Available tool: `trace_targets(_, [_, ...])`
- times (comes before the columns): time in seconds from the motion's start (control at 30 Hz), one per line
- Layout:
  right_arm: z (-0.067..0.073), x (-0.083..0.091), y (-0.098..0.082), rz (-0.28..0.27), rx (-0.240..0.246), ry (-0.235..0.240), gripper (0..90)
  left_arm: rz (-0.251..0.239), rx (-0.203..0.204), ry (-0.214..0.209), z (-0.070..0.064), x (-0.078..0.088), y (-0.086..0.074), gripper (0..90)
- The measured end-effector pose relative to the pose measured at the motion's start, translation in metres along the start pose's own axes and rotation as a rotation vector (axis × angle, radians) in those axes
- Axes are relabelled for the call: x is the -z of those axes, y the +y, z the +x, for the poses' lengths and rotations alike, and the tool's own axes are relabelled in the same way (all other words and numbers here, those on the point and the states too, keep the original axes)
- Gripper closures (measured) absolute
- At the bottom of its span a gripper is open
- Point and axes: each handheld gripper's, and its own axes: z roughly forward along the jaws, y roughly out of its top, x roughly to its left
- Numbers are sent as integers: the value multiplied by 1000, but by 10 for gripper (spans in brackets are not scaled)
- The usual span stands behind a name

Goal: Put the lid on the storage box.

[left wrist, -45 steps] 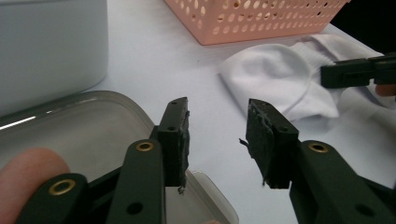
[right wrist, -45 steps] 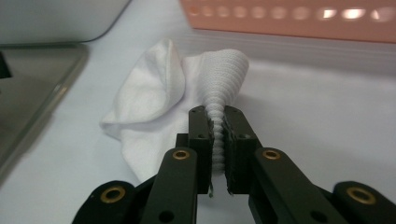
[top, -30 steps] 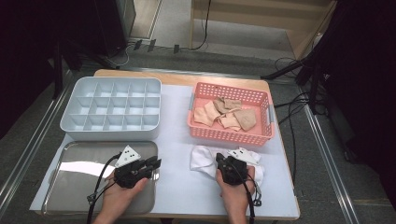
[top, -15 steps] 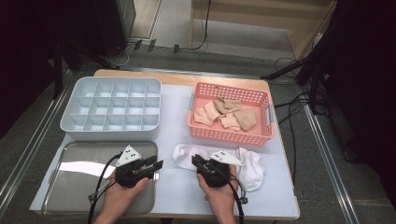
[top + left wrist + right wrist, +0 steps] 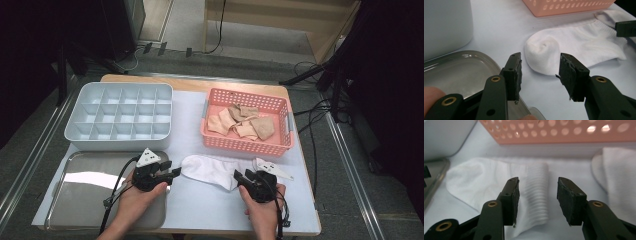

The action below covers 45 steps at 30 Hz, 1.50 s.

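White sock [image 5: 215, 170] lies flat on the table [image 5: 200, 210] between my grippers, stretched out since a second ago, when it was bunched. My left gripper [image 5: 540, 72] and right gripper [image 5: 537, 197] have just been opening; their fingers [image 5: 512, 195] stand spread, pinching nothing. I can read no writing. Beyond sit the tray [image 5: 75, 200], pink basket [image 5: 247, 145] and grey organiser [image 5: 120, 142].

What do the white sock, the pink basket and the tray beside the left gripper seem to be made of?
White sock: soft knit fabric, ribbed cuff visible. Pink basket: likely moulded plastic, matte, with perforated walls. Tray: probably metal, its shiny surface giving reflections.
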Motion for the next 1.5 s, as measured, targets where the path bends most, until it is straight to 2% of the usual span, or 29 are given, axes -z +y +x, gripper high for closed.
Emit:
trace_targets(0.07, [4, -5, -3, 32, 15, 0, 715, 3, 11, -3, 2, -1, 0, 555])
trace_targets(0.1, [4, -5, -3, 32, 15, 0, 715, 3, 11, -3, 2, -1, 0, 558])
trace_targets(0.13, [6, -5, -4, 27, 31, -1, 786, 7, 7, 3, 2, -1, -1, 558])
trace_targets(0.17, [12, -3, -3, -11, 48, 22, 842, 9, 9, -2, 2, -1, -2, 560])
trace_targets(0.3, [43, 3, 2, -111, 135, 57, 848, -2, 20, -18, 2, 2, -3, 559])
trace_targets(0.37, [63, 0, 0, -128, 204, 78, 845, -4, 20, -29, 1, 5, -4, 557])
trace_targets(0.43, [81, -7, -4, -111, 270, 99, 837, -4, 20, -31, 1, 5, -5, 551])
trace_targets(0.47, [89, -13, -7, -95, 287, 117, 829, -2, 20, -26, 1, 5, -6, 547])
trace_targets(0.5, [89, -13, -7, -95, 287, 117, 829, -2, 20, -26, 1, 5, -6, 547])
trace_targets(0.53, [98, -22, -13, -68, 300, 154, 815, 3, 25, -22, 3, 5, -9, 546])
trace_targets(0.6, [103, -28, -16, -54, 326, 155, 820, 3, 30, -15, 5, 6, -10, 547])
trace_targets(0.7, [106, -39, -21, -12, 346, 169, 778, 5, 38, -6, 8, 7, -10, 544])
trace_targets(0.77, [106, -44, -23, 32, 349, 248, 693, -1, 45, -10, 9, 8, -10, 542])
trace_targets(0.8, [105, -43, -23, 31, 343, 274, 660, -4, 44, -5, 9, 8, -10, 541])
trace_targets(0.83, [105, -43, -23, 31, 343, 274, 660, -4, 44, -5, 9, 8, -10, 540])
trace_targets(0.87, [98, -35, -18, 5, 297, 311, 611, -6, 44, -9, 10, 9, -9, 539])
trace_targets(0.9, [91, -28, -14, -13, 258, 315, 607, -9, 47, -6, 10, 10, -9, 539])
trace_targets(0.97, [75, -15, -6, -69, 199, 292, 629, -11, 46, -5, 12, 10, -9, 541])
trace_targets(1.03, [58, -7, -2, -96, 144, 235, 655, -7, 50, -4, 12, 9, -10, 542])
trace_targets(1.13, [41, -13, -3, -74, 86, 156, 632, -5, 48, 0, 12, 9, -10, 543])
trace_targets(1.17, [41, -13, -3, -74, 86, 156, 632, -5, 48, 0, 12, 9, -10, 543])
trace_targets(1.2, [40, -22, -4, -40, 67, 136, 566, -5, 48, -1, 12, 8, -10, 543])
trace_targets(1.23, [42, -28, -4, -11, 70, 147, 544, -5, 48, -4, 12, 8, -10, 544])
trace_targets(1.3, [54, -38, -8, 27, 110, 147, 535, -5, 47, -6, 12, 8, -10, 544])
trace_targets(1.37, [71, -45, -15, 60, 216, 102, 529, -4, 37, -6, 11, 8, -10, 545])
trace_targets(1.4, [79, -47, -18, 46, 266, 71, 556, -5, 39, -9, 11, 8, -10, 544])
trace_targets(1.43, [79, -47, -18, 46, 266, 71, 556, -5, 39, -9, 11, 8, -10, 544])
trace_targets(1.47, [89, -48, -21, 50, 327, 56, 658, -6, 35, -11, 10, 7, -10, 544])
trace_targets(1.5, [92, -48, -23, 50, 345, 55, 703, -4, 36, -11, 9, 7, -11, 544])
